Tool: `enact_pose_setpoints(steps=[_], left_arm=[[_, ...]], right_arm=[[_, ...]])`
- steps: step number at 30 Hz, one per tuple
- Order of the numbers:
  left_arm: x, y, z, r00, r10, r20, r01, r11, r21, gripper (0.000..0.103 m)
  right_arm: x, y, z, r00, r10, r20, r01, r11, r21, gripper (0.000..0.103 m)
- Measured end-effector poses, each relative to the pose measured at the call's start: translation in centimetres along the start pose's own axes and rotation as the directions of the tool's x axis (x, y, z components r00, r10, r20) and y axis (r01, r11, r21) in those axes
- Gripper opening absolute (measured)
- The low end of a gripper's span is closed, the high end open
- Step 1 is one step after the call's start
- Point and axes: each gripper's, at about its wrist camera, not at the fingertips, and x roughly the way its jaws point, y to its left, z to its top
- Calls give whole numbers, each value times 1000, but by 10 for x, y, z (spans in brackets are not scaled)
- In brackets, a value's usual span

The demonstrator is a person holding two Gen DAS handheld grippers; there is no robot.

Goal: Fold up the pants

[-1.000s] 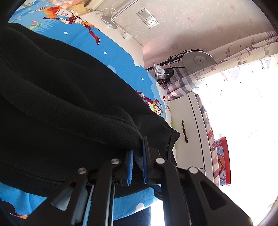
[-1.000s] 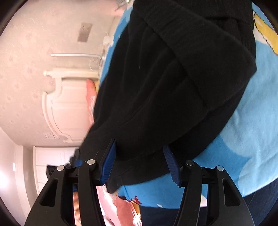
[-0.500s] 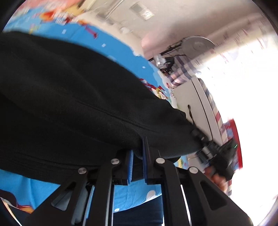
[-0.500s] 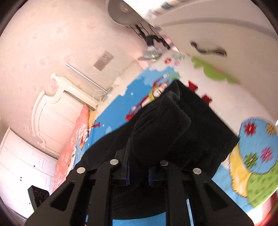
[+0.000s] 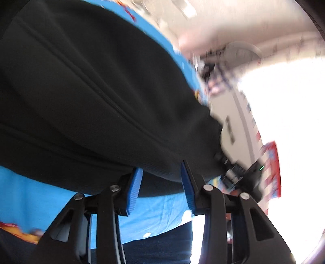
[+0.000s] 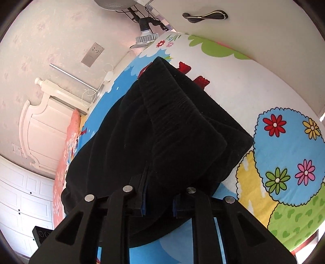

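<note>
The black pants lie in thick folds on a bed with a bright cartoon sheet. In the left wrist view my left gripper is opening. Its blue pads stand apart at the near hem, and the cloth between them hangs loose. The picture is blurred. At the hem's right end a dark blurred piece of my right gripper shows. In the right wrist view my right gripper is shut on a bunched fold of the pants, which stretch away across the sheet.
A white cabinet with a dark handle stands past the bed's far end, beside a lamp. A white headboard, an orange pillow and a white wardrobe lie to the left. A person's dark clothing is close below.
My left jaws went from clamped on the hem to parted, and that hand sank. My right jaws closed on a fold of the pants, and that gripper rolled and swung along the bed.
</note>
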Motion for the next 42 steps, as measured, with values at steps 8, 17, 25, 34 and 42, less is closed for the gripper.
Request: enact_pose_setpoints(steps=[8, 17, 25, 34, 42], left_arm=[[-181, 155, 93, 872, 193, 449, -17, 930, -368, 48], [-258, 263, 192, 794, 401, 457, -53, 795, -605, 49], [-253, 307, 219, 834, 431, 345, -116, 748, -653, 42], [-270, 311, 240, 846, 423, 325, -140, 764, -630, 5], [-381, 221, 137, 730, 410, 547, -68, 839, -539, 5]], right_arm=[[-3, 6, 0, 1000, 11, 8, -11, 1000, 5, 15], [-3, 8, 3, 1000, -2, -1, 2, 1000, -3, 17], [-2, 7, 5, 1000, 9, -11, -9, 1000, 4, 21], [-7, 17, 15, 999, 30, -16, -31, 999, -31, 16], [-23, 13, 16, 999, 50, -9, -50, 998, -25, 13]])
